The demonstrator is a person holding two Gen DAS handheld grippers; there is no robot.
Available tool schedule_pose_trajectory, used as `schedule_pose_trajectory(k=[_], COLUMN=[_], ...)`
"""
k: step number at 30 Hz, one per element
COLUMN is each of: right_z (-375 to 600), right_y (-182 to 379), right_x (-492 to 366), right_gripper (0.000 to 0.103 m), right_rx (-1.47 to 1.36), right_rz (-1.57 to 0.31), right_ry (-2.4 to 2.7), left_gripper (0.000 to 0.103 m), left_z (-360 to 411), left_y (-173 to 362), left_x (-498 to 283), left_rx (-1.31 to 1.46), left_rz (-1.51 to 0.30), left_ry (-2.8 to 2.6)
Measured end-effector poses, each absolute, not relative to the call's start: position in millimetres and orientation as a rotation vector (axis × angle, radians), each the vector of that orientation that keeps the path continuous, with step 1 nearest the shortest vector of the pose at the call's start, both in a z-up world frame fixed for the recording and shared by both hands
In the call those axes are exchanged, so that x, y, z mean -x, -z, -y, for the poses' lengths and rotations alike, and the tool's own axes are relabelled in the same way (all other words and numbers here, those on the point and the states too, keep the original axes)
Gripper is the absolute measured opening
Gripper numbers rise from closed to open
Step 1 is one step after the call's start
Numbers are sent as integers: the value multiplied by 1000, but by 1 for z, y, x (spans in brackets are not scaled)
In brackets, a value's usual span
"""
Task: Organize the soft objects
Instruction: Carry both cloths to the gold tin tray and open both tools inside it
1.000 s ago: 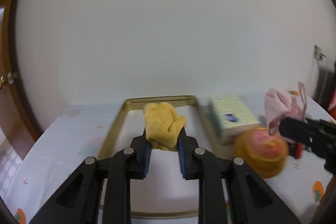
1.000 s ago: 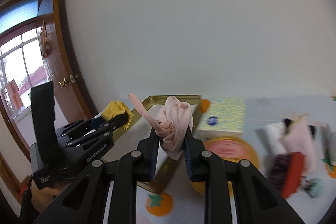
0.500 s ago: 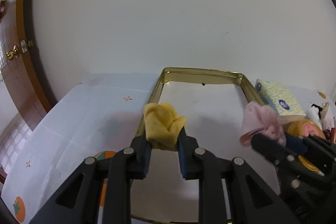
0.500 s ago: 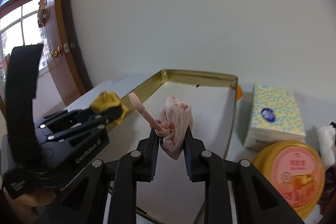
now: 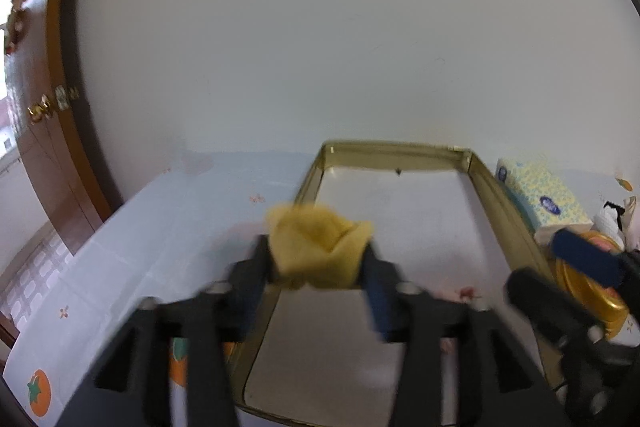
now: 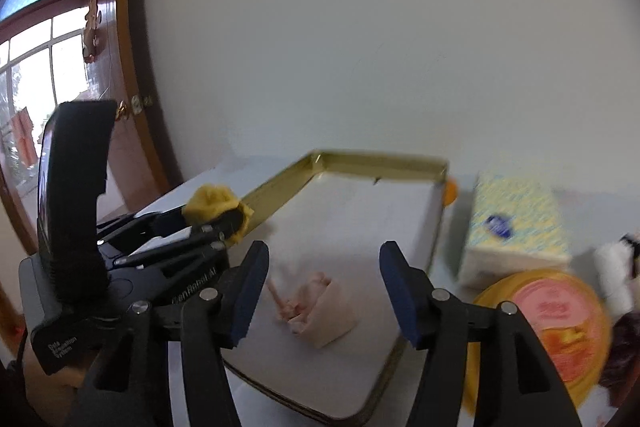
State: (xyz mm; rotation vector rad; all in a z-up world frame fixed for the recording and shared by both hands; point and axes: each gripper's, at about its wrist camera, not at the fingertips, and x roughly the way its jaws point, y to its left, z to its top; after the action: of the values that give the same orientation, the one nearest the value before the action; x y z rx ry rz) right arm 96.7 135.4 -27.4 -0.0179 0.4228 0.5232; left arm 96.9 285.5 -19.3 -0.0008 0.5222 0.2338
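- My left gripper (image 5: pixel 320 263) is opening; the yellow cloth (image 5: pixel 318 247) sits bunched between its jaws, over the near-left rim of the gold tray (image 5: pixel 494 195). Blur hides whether the pads touch it.
- My right gripper (image 6: pixel 322 291) is spreading too, jaws standing wide with nothing pinched.
- The pink cloth (image 6: pixel 322 311) lies crumpled on the tray floor, below and between my right fingers, clear of both.
- A tissue pack (image 6: pixel 518 223) and a yellow-lidded tub (image 6: pixel 556 319) sit just right of the tray.

Your left hand-held gripper (image 5: pixel 320 267) is motion-blurred; whether it grips the yellow cloth (image 5: pixel 318 251) is unclear. Beyond your right one, items blur.
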Motion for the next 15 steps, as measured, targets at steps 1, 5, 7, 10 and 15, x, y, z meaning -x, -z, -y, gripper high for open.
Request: schedule_pose_trajectory(k=[1, 5, 7, 10, 15], right_z=[-132, -115, -105, -94, -92], right_y=[24, 16, 13, 14, 15], right_x=[-91, -74, -69, -69, -73], right_gripper=[63, 84, 84, 84, 84], right_rx=[23, 4, -21, -58, -55], right_rz=[-390, -270, -248, -259, -299], right_ry=[-500, -400, -372, -356, -343], left_gripper=[73, 100, 102, 102, 102], left_z=[-283, -275, -273, -268, -266], left_y=[18, 13, 12, 13, 11], left_x=[-94, -88, -84, -83, -81], left_rx=[-7, -22, -10, -26, -38], left_rz=[-493, -414, -389, -375, -357], left_ry=[-251, -288, -297, -297, -297])
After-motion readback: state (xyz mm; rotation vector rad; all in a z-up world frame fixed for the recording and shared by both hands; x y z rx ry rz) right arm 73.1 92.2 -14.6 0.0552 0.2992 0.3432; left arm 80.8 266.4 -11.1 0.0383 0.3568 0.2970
